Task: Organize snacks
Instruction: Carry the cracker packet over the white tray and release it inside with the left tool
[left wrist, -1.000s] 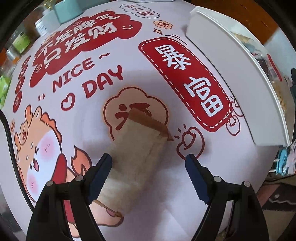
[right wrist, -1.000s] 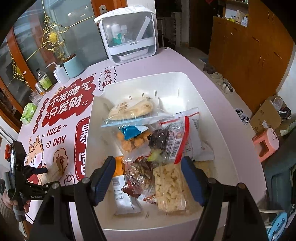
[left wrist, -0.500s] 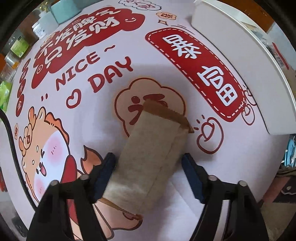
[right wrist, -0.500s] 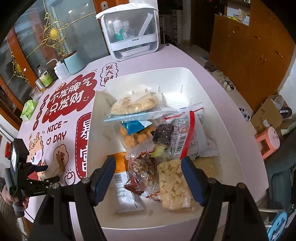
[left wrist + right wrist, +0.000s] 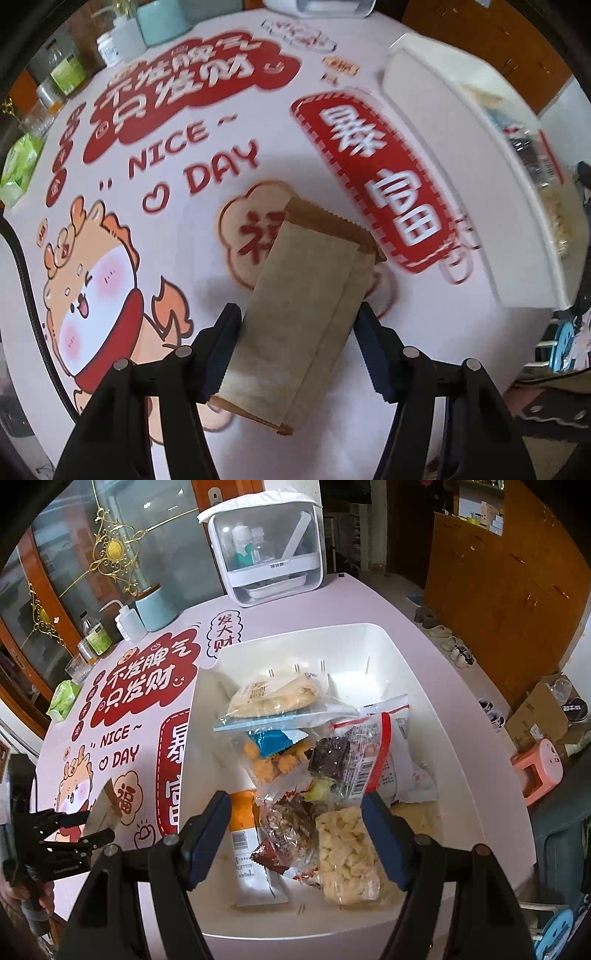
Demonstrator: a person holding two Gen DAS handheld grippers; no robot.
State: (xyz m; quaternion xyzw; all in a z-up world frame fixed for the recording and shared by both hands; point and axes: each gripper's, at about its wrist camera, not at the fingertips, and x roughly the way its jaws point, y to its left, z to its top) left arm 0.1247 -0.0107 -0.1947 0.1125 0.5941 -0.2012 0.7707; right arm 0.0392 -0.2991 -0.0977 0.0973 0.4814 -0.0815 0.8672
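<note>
the left claw point(image 5: 297, 341) is clamping a tan snack packet point(image 5: 306, 291) – its jaws having just been closing – above the tabletop point(image 5: 207, 266). the right claw point(image 5: 295, 834) is hanging open (nothing gripped) over the white bin point(image 5: 436, 716).

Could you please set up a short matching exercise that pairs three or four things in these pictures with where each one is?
Things:
1. brown paper packet
2. orange-and-white snack bar
3. green pack
4. light blue cup

Places:
A. lying in the white bin
B. at the table's far edge, beside a white squeeze bottle
C. between the left gripper pads
D. near the table's left edge, by a drinking glass

Pairs: 1-C, 2-A, 3-D, 4-B
</note>
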